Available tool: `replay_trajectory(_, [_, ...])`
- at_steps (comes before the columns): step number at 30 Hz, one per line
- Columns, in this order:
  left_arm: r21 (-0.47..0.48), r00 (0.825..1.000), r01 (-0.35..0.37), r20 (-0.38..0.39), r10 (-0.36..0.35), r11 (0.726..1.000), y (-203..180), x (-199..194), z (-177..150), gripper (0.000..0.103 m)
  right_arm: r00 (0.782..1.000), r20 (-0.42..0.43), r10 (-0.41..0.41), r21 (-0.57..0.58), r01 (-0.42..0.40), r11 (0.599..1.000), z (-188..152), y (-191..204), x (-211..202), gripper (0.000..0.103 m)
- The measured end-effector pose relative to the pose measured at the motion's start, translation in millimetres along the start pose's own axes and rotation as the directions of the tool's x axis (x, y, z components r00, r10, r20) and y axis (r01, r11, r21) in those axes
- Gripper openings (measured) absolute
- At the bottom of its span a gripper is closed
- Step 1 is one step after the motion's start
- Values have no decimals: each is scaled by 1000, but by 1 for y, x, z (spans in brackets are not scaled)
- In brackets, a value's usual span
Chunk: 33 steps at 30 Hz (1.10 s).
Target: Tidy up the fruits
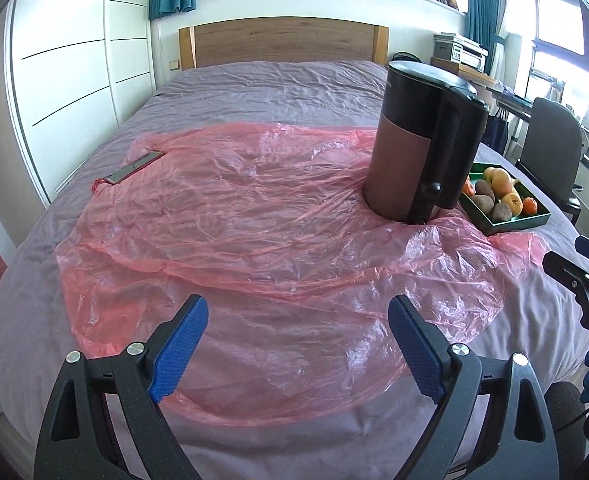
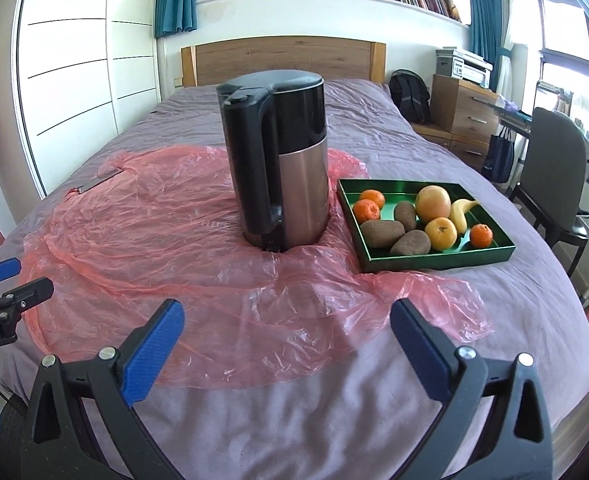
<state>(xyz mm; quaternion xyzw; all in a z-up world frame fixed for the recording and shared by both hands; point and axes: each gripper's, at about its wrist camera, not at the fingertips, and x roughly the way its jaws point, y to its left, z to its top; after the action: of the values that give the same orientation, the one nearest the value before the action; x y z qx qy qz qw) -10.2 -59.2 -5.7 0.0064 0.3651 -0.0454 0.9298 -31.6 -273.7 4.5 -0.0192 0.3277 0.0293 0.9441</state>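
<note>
Wardrobe (image 2: 74,60): white panels along the left of the frame, close beside the bed's left edge.
Bed (image 2: 334,408): mauve cover fills the centre of both views; its near edge curves across the bottom, its right edge falls away beside a grey chair (image 2: 550,168).
Plastic sheet (image 2: 154,248): pink, crumpled, spread over the left and centre of the bed; a flat dark bar (image 1: 136,167) lies on its upper-left corner.
Left gripper (image 1: 298,344): lower centre of its own view, jaws spread wide, nothing between them, pink sheet below.
Kettle (image 2: 278,160): upright at frame centre on the sheet, black top, copper body, handle facing the camera.
Right gripper (image 2: 286,346): jaws wide apart, empty, above the sheet's near edge.
Tray (image 2: 434,260): green, right of centre, just beside the kettle, one corner on the sheet.
Fruit: all inside the tray; three mandarins (image 2: 372,200), three brown oval fruits (image 2: 380,233), a large apple (image 2: 433,203), an orange (image 2: 441,233), a banana (image 2: 460,212).
</note>
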Motion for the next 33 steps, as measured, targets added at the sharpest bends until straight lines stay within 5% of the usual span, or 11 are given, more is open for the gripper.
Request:
replay_trajectory(13, [-32, 996, -67, 56, 68, 997, 11, -10, -2, 90, 1000, 12, -26, -19, 26, 999, -4, 1, -6, 103])
replay_trajectory(33, [17, 1000, -15, 25, 15, 1000, -31, 4, 2, 96, 999, 5, -42, 9, 42, 999, -16, -41, -3, 103])
